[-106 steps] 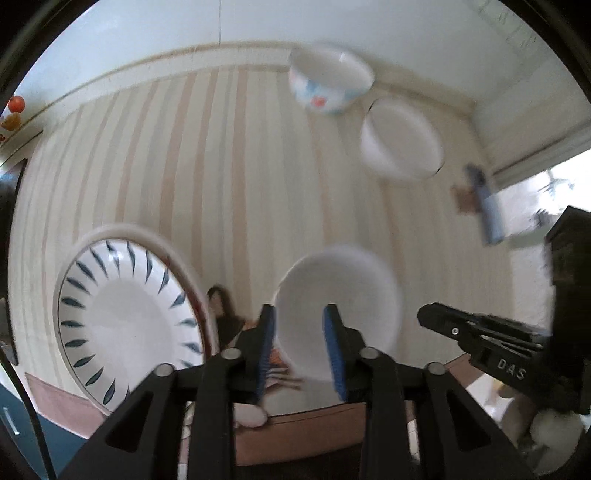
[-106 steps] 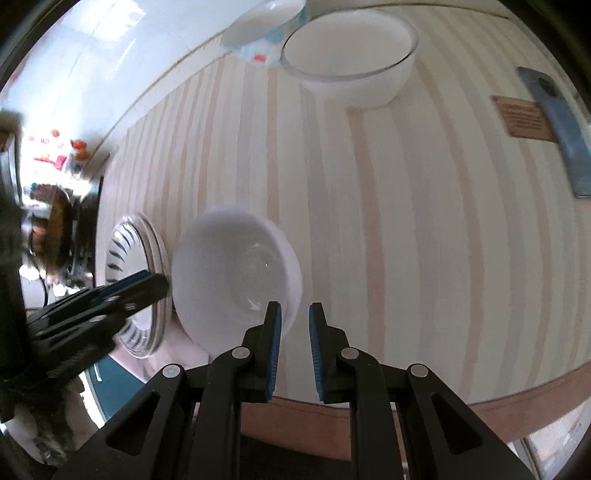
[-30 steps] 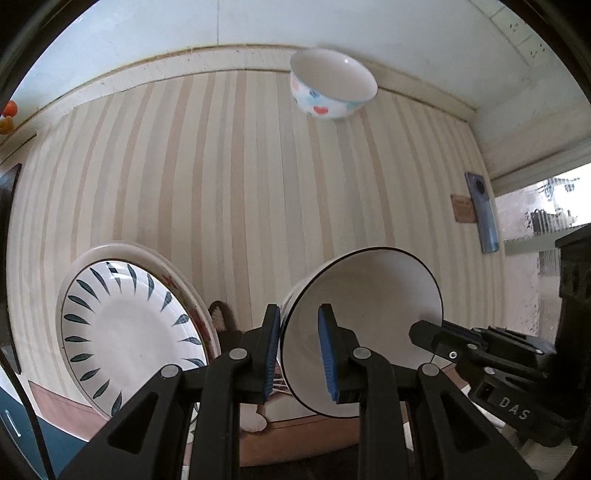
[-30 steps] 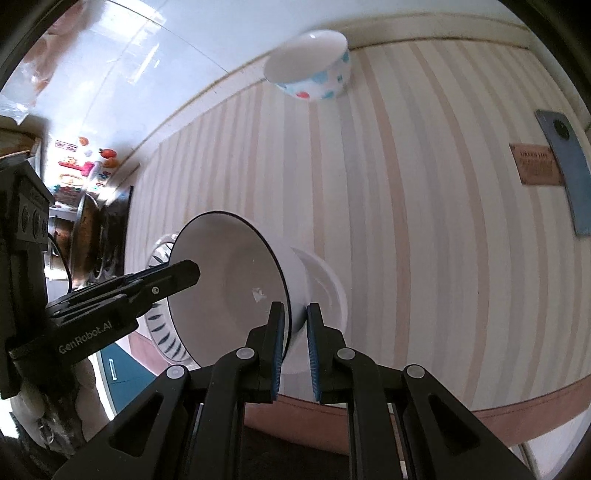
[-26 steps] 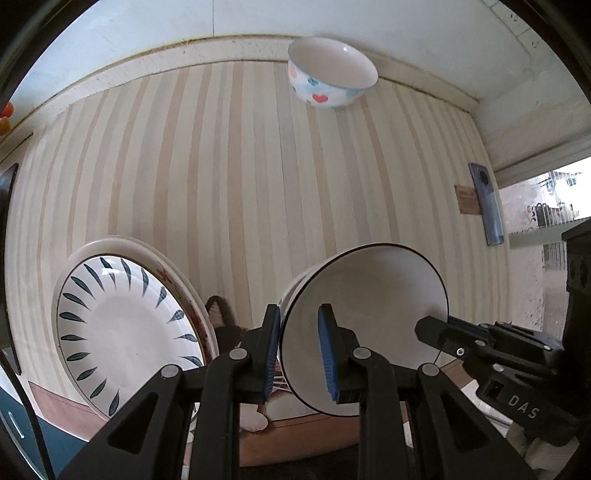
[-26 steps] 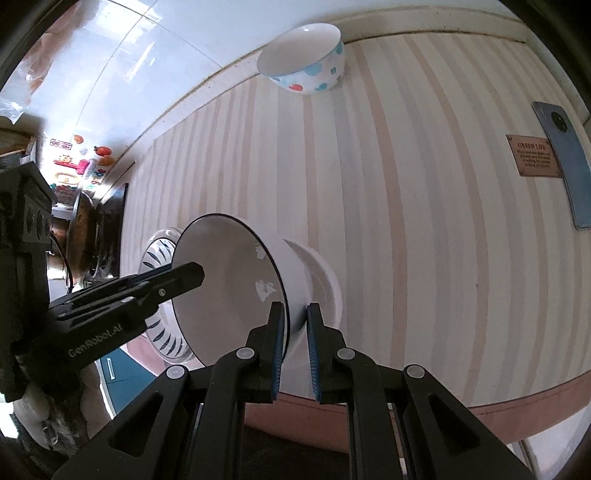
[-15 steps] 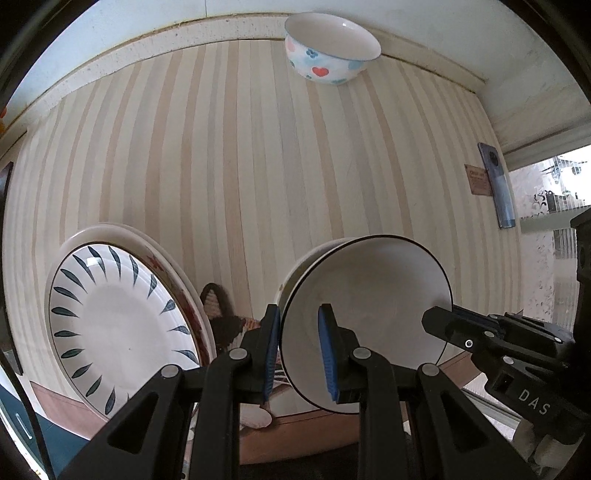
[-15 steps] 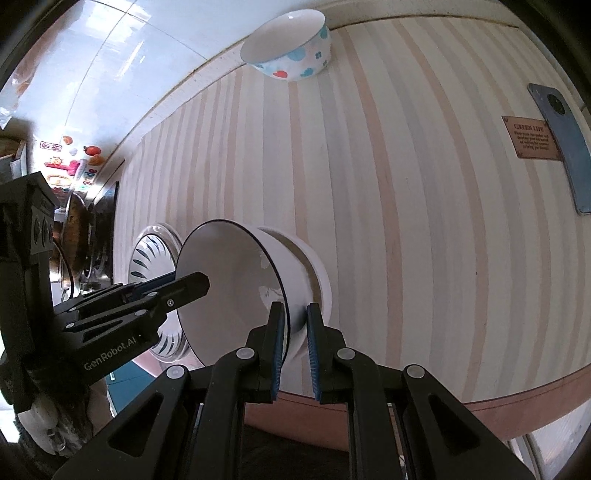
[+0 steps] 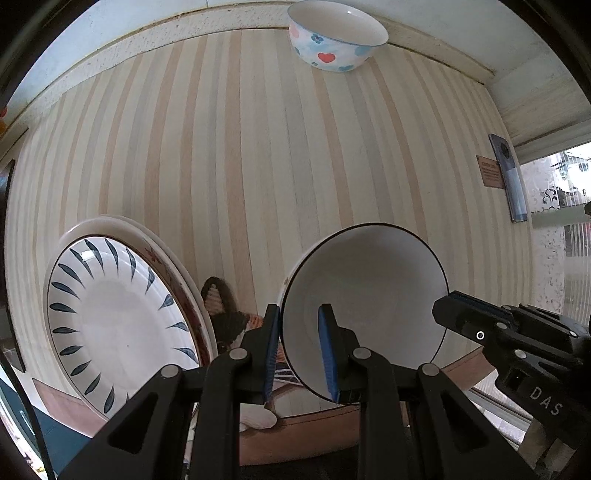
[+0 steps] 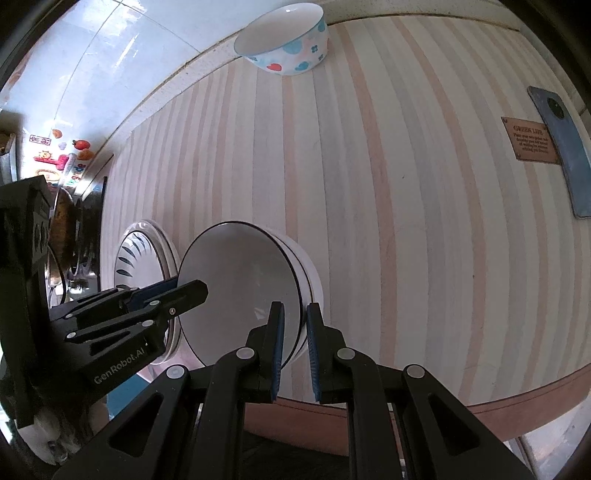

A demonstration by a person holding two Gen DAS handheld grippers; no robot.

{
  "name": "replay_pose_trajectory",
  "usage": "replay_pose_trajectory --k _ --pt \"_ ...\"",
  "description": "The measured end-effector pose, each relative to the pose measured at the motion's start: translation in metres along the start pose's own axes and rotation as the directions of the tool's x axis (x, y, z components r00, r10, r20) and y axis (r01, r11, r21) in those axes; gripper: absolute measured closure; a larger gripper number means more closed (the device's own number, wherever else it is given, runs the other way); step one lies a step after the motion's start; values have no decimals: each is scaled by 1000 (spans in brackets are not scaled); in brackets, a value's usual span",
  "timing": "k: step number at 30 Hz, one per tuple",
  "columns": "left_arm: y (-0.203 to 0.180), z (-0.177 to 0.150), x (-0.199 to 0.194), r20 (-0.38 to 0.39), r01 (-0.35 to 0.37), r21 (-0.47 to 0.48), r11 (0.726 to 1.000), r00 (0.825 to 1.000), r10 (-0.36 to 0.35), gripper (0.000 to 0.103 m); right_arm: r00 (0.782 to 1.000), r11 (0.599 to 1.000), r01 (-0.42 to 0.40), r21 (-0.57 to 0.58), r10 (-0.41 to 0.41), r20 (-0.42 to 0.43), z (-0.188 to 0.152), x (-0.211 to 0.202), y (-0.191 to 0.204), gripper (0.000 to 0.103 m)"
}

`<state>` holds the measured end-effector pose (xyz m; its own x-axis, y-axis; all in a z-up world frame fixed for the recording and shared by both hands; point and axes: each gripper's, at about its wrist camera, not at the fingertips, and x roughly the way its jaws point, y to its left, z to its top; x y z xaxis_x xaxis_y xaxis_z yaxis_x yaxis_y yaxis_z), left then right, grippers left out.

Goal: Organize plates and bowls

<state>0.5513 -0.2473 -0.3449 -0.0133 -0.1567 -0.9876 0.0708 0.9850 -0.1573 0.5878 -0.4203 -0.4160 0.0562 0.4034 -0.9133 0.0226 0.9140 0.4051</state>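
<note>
Black-rimmed bowl (image 9: 364,291), tilted, nested in a white bowl (image 10: 312,273) near the striped desk's (image 9: 258,155) front edge; left hand-held gripper (image 9: 297,350) and right hand-held gripper (image 10: 294,339) each pinch opposite rim portions. Leaf-patterned plates (image 9: 118,317) beside; heart-patterned bowl (image 9: 336,35) far back.

place: home kitchen | cues: striped countertop (image 9: 258,155), tiled wall (image 10: 122,48), stove (image 10: 79,225)
</note>
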Motion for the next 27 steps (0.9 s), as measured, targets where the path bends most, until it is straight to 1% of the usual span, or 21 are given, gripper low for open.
replay_pose_trajectory --k 10,13,16,18,21,23,25,26,27 --pt "1 -5 -8 5 -7 -3 1000 1000 7 84 1000 999 18 -29 -18 -10 -2 -3 5 89" --pt "5 -7 -21 13 18 -11 1000 1000 -18 85 1000 1000 -8 -21 8 -20 1 -7 3 89" --pt "10 -5 -45 54 49 -26 998 997 -48 84 999 999 -52 -9 52 -5 5 -22 1 89" --pt "14 7 -61 84 79 -42 996 994 -75 83 996 996 -84 0 84 28 12 -37 -1 89" --pt "23 35 -70 114 137 -86 987 985 -127 80 989 991 -131 13 130 70 32 -55 -3 89" --pt "31 63 -71 139 138 -119 983 983 -121 80 984 988 -152 20 149 100 54 -62 -7 89" --pt "40 91 -68 163 153 -151 977 978 -128 80 982 989 -149 27 144 125 79 -64 -12 81" --pt "44 107 -66 177 156 -172 973 976 -125 80 980 989 -141 33 135 147 94 -63 -15 73" --pt "48 120 -63 186 165 -186 969 974 -130 80 979 990 -133 38 125 160 106 -61 -17 71"
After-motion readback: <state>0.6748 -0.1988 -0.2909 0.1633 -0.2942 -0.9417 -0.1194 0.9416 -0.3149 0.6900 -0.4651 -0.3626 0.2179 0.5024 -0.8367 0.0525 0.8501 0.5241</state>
